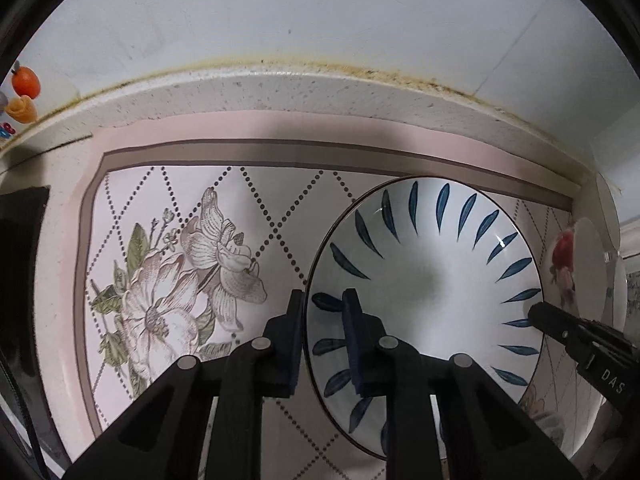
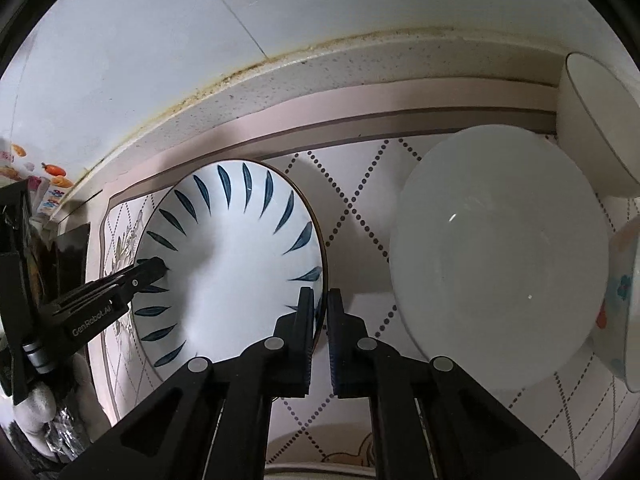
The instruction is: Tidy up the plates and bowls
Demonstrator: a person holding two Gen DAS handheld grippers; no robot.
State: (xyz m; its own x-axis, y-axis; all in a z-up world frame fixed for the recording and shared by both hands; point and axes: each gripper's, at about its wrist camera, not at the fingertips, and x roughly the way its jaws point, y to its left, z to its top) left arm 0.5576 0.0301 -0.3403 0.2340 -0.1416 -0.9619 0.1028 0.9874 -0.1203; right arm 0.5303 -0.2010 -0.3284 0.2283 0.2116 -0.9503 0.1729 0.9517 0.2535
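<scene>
A white plate with blue leaf marks (image 1: 432, 280) sits over the floral mat (image 1: 168, 264); it also shows in the right wrist view (image 2: 236, 264). My left gripper (image 1: 324, 340) has its fingers on either side of the plate's left rim. My right gripper (image 2: 320, 320) is shut on the plate's right rim, and it shows as a black finger in the left wrist view (image 1: 576, 332). The left gripper also shows in the right wrist view (image 2: 152, 270). A plain white plate (image 2: 500, 276) lies to the right.
A white bowl (image 2: 596, 128) stands at the far right by the wall. A flower-patterned bowl (image 2: 624, 304) is at the right edge. A dish with a red print (image 1: 576, 276) shows at the right of the left wrist view. The speckled counter ledge (image 1: 320, 96) runs along the back.
</scene>
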